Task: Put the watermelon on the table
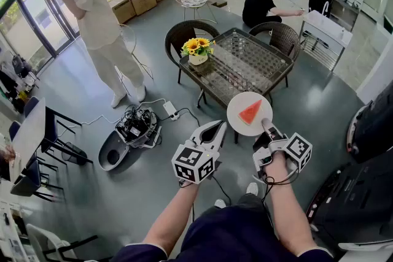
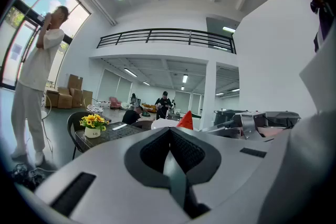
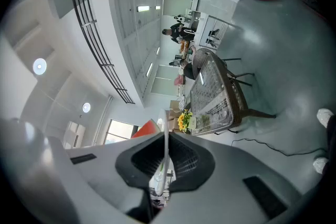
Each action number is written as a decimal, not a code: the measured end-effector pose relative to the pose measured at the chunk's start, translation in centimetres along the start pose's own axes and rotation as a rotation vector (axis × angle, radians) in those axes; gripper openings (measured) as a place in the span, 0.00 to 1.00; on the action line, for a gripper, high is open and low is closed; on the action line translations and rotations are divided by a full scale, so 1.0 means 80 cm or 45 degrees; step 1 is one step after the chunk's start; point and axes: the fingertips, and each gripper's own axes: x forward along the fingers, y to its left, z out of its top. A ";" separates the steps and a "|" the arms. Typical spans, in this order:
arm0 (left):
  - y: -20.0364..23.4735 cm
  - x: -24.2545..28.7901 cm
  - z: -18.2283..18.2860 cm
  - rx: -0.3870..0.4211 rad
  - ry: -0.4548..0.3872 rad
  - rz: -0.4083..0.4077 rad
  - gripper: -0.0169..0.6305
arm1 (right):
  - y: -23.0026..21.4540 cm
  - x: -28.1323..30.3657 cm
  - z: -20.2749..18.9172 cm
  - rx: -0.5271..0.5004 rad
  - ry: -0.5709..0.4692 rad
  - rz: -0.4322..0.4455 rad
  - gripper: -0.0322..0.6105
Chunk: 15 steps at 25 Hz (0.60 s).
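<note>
A red watermelon slice [image 1: 250, 111] lies on a round white plate [image 1: 239, 118]. My right gripper [image 1: 265, 126] is shut on the plate's near rim and holds it level in the air, just short of the glass-topped table [image 1: 245, 64]. In the right gripper view the plate [image 3: 166, 136] shows edge-on between the jaws, with the watermelon [image 3: 147, 130] to its left. My left gripper [image 1: 217, 127] is shut and empty, left of the plate. In the left gripper view, the watermelon's tip [image 2: 185, 120] shows above that gripper [image 2: 169, 136].
A pot of sunflowers [image 1: 198, 50] stands on the table's left corner, with wicker chairs [image 1: 187, 32] around it. A person in white [image 1: 98, 21] stands at the left. A machine [image 1: 132, 131] and cables lie on the floor. Other people are at the back.
</note>
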 end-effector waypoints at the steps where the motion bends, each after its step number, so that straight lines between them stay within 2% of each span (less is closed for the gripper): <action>1: 0.000 0.002 0.000 -0.001 0.002 0.000 0.03 | 0.001 0.002 0.001 0.005 0.000 0.009 0.07; 15: 0.014 0.043 0.001 0.010 0.033 0.035 0.03 | -0.004 0.038 0.035 0.011 0.039 0.025 0.07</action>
